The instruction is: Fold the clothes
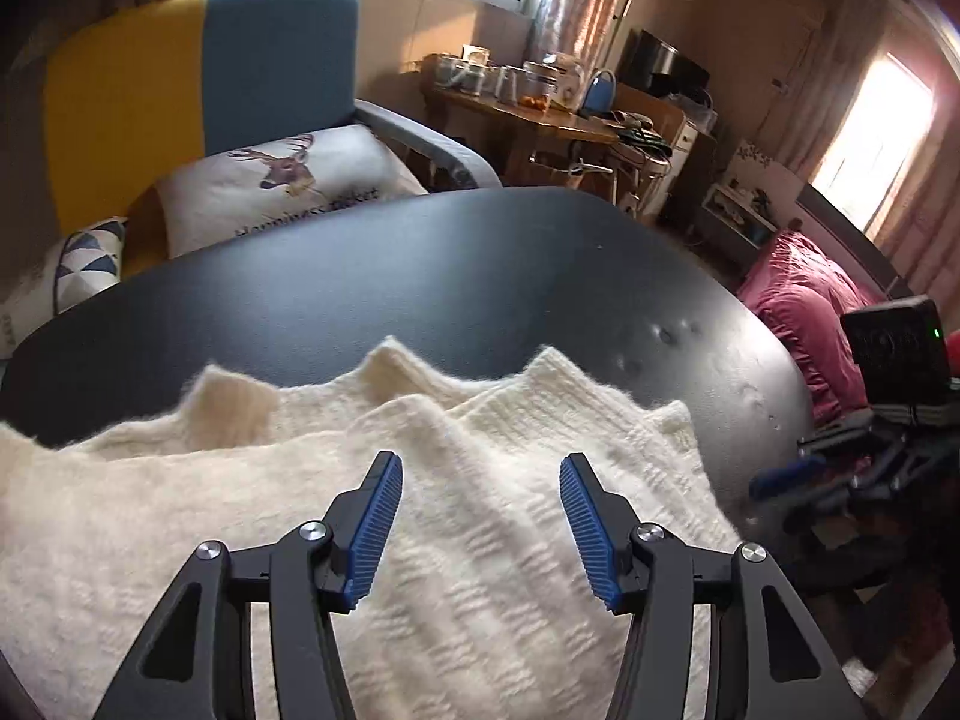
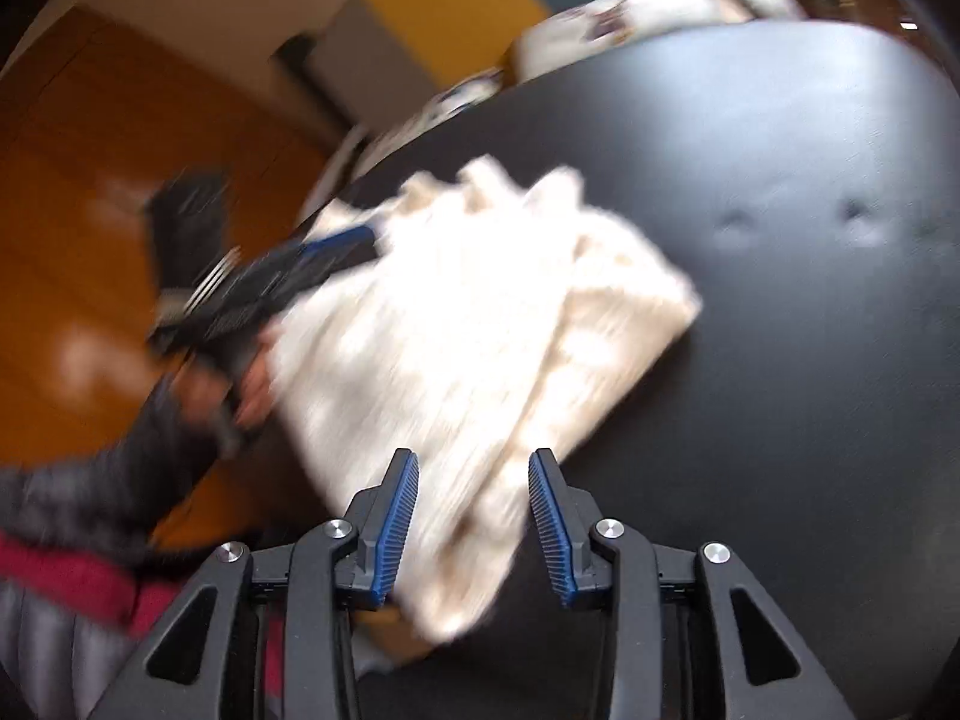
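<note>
A cream knitted sweater (image 1: pixel 456 510) lies folded in layers on the black table (image 1: pixel 420 276). My left gripper (image 1: pixel 480 480) hovers just above the sweater's near part, open, with only knit showing between its blue pads (image 1: pixel 378 516). In the blurred right wrist view the sweater (image 2: pixel 480 312) is a rough rectangle that reaches the table's (image 2: pixel 780 360) near edge. My right gripper (image 2: pixel 474 462) stands open over its near corner, gripping nothing. The left gripper (image 2: pixel 354 240) shows there over the sweater's left side, held by a hand (image 2: pixel 252 384). The right gripper (image 1: pixel 840 468) appears dark past the sweater's right edge.
Behind the table stands a yellow and blue armchair (image 1: pixel 198 78) with a deer-print cushion (image 1: pixel 282 180). A cluttered wooden desk (image 1: pixel 540 114) is at the back, red bedding (image 1: pixel 804 306) to the right. An orange wooden floor (image 2: pixel 120 180) lies left of the table. The table's far half is bare.
</note>
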Tool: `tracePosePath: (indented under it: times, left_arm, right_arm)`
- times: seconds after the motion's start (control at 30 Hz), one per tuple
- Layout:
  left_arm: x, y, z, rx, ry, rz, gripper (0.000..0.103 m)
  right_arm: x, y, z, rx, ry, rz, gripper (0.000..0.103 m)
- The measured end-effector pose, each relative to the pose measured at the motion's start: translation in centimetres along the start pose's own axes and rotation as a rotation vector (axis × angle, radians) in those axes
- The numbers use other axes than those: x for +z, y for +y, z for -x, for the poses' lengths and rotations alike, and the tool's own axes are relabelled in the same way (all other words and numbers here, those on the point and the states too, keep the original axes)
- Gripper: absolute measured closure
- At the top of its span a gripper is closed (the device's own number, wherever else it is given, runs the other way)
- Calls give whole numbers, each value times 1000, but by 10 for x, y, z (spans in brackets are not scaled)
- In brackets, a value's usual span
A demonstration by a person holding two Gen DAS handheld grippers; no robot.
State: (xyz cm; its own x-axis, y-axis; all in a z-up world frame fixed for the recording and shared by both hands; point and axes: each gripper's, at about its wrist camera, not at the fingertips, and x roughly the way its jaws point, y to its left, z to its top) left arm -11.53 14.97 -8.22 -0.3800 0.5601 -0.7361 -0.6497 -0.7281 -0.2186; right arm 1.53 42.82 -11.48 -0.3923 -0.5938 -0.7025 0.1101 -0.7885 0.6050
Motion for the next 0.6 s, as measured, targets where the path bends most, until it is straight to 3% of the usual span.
tracePosePath:
  times: [0.07, 0.2, 0.23, 0.33, 0.4, 0.43, 0.53, 0.6]
  left_arm:
    - [-12, 10, 11, 32, -6, 5, 47]
    - [-33, 22, 19, 73, -5, 1, 47]
    - [-37, 23, 18, 78, -2, -3, 47]
    - [-41, 17, 5, 104, 13, -41, 47]
    - [-41, 11, -12, 107, 53, -59, 40]
    - [-41, 9, -23, 117, 81, -46, 35]
    - [-38, 2, -34, 103, 92, 24, 25]
    - [-36, -4, -37, 98, 103, 42, 25]
  right_arm:
    - [12, 0, -15, -38, -39, -38, 64]
    - [28, -4, -44, -123, -28, -29, 64]
    - [30, -1, -51, -158, -13, -3, 73]
    - [34, 14, -37, -325, -22, 122, 93]
    - [22, 39, -47, -606, 2, 306, 93]
    - [17, 34, -55, -671, 49, 320, 93]
    - [15, 13, -44, -628, 14, 221, 94]
    - [16, 4, -36, -622, -14, 182, 95]
